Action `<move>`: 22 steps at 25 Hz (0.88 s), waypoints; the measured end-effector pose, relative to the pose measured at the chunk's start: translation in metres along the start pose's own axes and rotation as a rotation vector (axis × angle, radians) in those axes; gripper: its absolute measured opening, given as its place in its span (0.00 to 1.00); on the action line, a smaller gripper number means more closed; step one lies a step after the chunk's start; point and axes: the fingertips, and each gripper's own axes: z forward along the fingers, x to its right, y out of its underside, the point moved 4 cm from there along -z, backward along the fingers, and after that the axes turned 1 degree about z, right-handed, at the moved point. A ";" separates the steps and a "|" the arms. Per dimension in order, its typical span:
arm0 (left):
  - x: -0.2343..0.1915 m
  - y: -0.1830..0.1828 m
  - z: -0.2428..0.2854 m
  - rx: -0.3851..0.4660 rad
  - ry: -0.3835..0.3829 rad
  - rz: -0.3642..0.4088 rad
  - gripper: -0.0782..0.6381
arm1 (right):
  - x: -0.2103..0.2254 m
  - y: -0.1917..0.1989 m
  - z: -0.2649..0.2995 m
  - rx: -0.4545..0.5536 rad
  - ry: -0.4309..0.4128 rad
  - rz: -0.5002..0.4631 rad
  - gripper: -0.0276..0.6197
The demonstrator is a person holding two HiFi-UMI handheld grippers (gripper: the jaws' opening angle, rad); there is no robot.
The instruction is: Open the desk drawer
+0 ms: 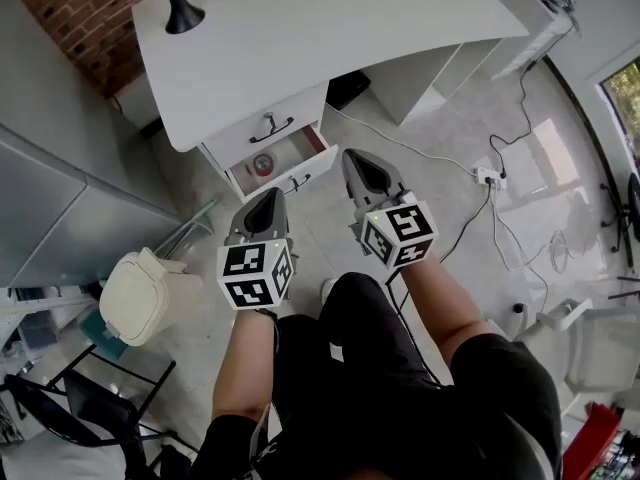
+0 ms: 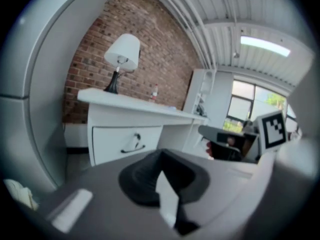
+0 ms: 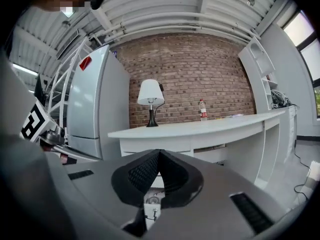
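Note:
The white desk [image 1: 330, 18] stands ahead of me. Its upper drawer [image 1: 262, 128] is closed and has a black handle [image 1: 271, 126]. The lower drawer [image 1: 285, 160] is pulled out, and a small red and white thing [image 1: 262, 164] lies in it. My left gripper [image 1: 271, 196] hangs in front of the open drawer, shut and empty, apart from it. My right gripper [image 1: 351, 158] is beside the drawer's right corner, also shut on nothing. In the left gripper view the shut gripper [image 2: 161, 156] points at the upper drawer's handle [image 2: 132, 144]. In the right gripper view the shut gripper [image 3: 158, 154] faces the desk [image 3: 200, 126].
A lamp [image 1: 183, 13] stands on the desk's left end, and a bottle [image 3: 202, 109] stands by the brick wall. A grey fridge [image 1: 60, 208] rises at the left, with a cream stool [image 1: 135, 293] below it. A power strip [image 1: 488, 176] and cables lie on the floor at the right.

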 end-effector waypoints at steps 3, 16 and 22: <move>0.015 -0.078 -0.022 0.009 -0.001 -0.005 0.11 | -0.010 -0.073 -0.009 -0.006 -0.006 0.021 0.04; 0.081 -0.333 -0.101 0.049 -0.022 0.043 0.11 | -0.021 -0.333 -0.051 0.058 0.018 0.057 0.04; 0.094 -0.379 -0.108 0.091 -0.049 0.086 0.11 | -0.017 -0.371 -0.055 0.063 0.036 0.044 0.04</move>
